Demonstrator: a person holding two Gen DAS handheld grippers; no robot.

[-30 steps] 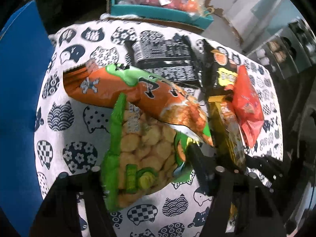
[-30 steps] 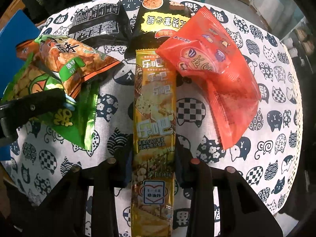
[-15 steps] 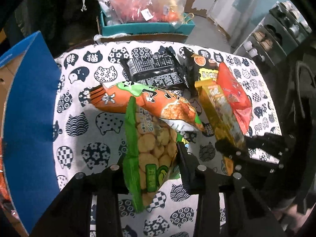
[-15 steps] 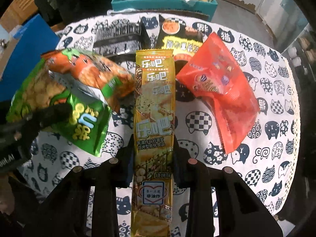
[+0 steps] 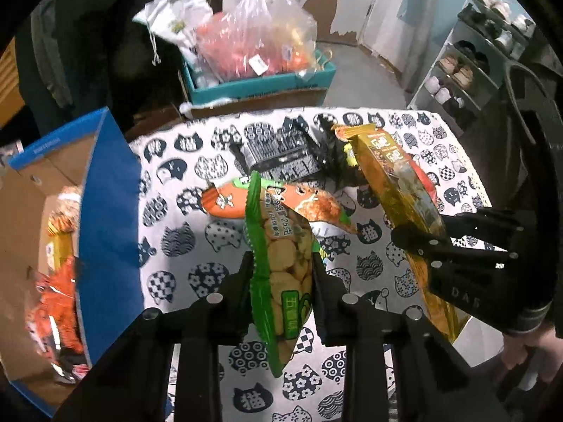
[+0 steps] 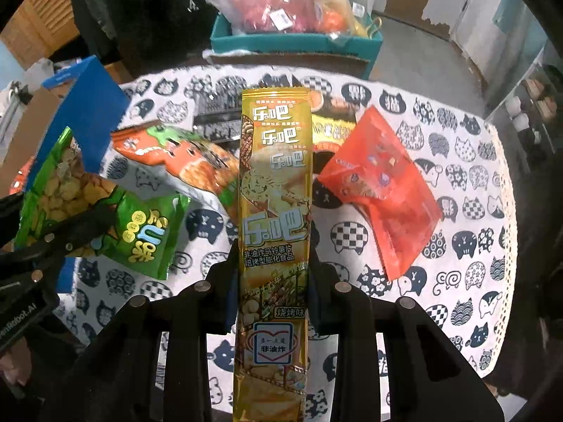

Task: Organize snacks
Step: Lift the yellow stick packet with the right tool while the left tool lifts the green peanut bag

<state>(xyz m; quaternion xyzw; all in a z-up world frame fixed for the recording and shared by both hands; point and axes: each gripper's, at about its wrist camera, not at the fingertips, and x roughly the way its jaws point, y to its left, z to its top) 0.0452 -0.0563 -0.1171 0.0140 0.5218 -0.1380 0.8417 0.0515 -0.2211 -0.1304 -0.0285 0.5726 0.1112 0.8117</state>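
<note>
My left gripper (image 5: 281, 274) is shut on a green bag of round crackers (image 5: 281, 263) and holds it above the cat-print tablecloth (image 5: 183, 239). The bag also shows in the right wrist view (image 6: 88, 204). My right gripper (image 6: 272, 270) is shut on a long yellow chip pack (image 6: 274, 190), lifted off the table; the pack also shows in the left wrist view (image 5: 397, 190). On the cloth lie an orange-green snack bag (image 6: 190, 161), a red bag (image 6: 383, 190), a black bag (image 5: 281, 158) and a black-yellow bag (image 6: 330, 123).
An open blue cardboard box (image 5: 105, 211) with snacks inside stands at the table's left edge. A teal box (image 5: 260, 84) with plastic bags of goods sits beyond the table. A shoe rack (image 5: 468, 66) stands at far right.
Both grippers have risen and pulled back from the table, each lifting its pack off the cloth. The blue box has come into view at the left.
</note>
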